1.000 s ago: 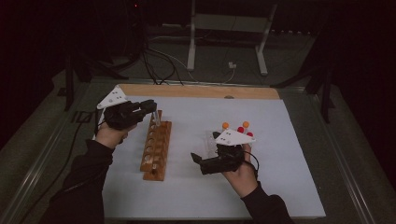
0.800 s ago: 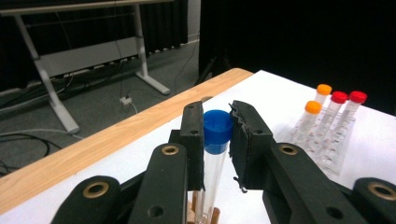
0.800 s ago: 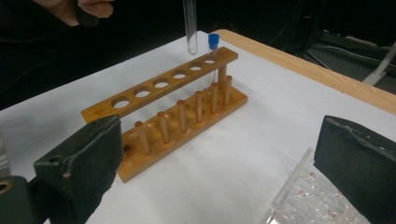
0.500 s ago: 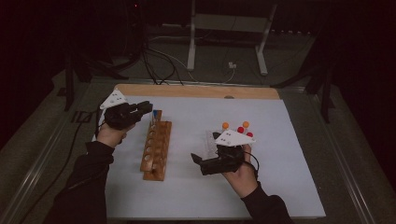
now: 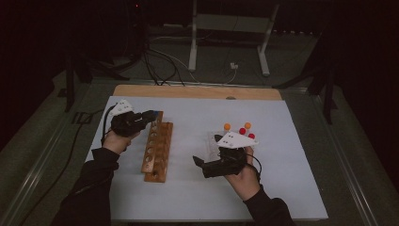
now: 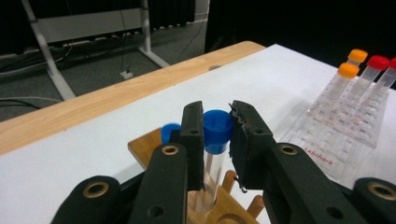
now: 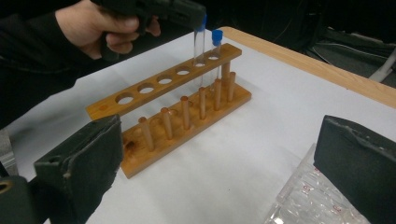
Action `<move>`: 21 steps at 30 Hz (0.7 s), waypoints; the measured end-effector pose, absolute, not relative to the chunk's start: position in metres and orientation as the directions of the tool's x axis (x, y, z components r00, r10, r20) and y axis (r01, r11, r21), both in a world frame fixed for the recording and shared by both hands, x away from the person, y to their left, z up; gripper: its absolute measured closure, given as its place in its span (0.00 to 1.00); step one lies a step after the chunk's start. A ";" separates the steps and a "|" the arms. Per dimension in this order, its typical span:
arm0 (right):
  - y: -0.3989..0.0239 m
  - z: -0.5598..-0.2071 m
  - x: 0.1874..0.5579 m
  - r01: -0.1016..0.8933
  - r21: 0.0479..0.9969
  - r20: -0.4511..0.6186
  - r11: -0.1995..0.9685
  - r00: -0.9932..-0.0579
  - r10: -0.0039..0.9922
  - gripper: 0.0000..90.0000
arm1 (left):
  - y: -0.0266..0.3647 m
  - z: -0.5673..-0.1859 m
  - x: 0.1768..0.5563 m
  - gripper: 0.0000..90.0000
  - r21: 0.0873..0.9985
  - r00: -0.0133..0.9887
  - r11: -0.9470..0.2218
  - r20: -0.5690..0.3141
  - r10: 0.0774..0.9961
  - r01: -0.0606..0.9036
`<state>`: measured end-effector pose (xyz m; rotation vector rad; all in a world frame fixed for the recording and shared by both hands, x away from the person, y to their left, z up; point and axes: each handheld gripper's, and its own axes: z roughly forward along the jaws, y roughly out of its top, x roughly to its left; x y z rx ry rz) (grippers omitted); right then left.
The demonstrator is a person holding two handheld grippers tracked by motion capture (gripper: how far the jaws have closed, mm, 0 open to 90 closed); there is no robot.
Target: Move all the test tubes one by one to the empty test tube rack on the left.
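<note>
1. Since the earlier frame the left tool [image 5: 151,115] has been lowered toward the far end of the wooden rack [image 5: 157,150], and the tube [image 6: 215,140] it carries has been brought down with it; the right tool [image 5: 200,162] has been kept where it was.
2. The left tool is closed on the blue-capped tube, clamped just under the cap, so that the tube hangs upright and can be guided straight down.
3. In the right gripper view the tube [image 7: 200,51] is seen passing into the second hole from the rack's far end; whether its bottom has reached the rack's base cannot be told.
4. A second blue-capped tube [image 7: 216,53] is already seated in the rack's last hole, just beside the held one; the other holes toward the near end are unfilled.
5. The rack's row of pegs [image 7: 187,112] on the side facing the right tool carries nothing.
6. The right tool is held with jaws wide apart and nothing between them, to the right of the rack, probably kept ready for a further pick.
7. A clear plastic rack [image 5: 221,141], well to the right of the wooden rack, holds tubes with orange and red caps [image 6: 369,70] standing upright.
8. Both racks are set on a white sheet over the tabletop [image 5: 197,92].
</note>
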<state>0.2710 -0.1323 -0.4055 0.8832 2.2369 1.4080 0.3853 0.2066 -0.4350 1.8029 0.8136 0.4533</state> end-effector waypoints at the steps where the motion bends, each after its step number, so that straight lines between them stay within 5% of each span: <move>1: -0.132 -0.405 0.271 0.316 0.895 0.030 0.313 -0.744 0.667 0.02 | 0.207 -0.437 0.385 0.85 0.926 0.694 -0.207 -0.076 0.715 0.315; 21: -0.133 -0.402 0.268 0.314 0.897 0.036 0.310 -0.753 0.657 0.02 | 0.209 -0.460 0.383 0.85 0.921 0.686 -0.207 -0.083 0.722 0.329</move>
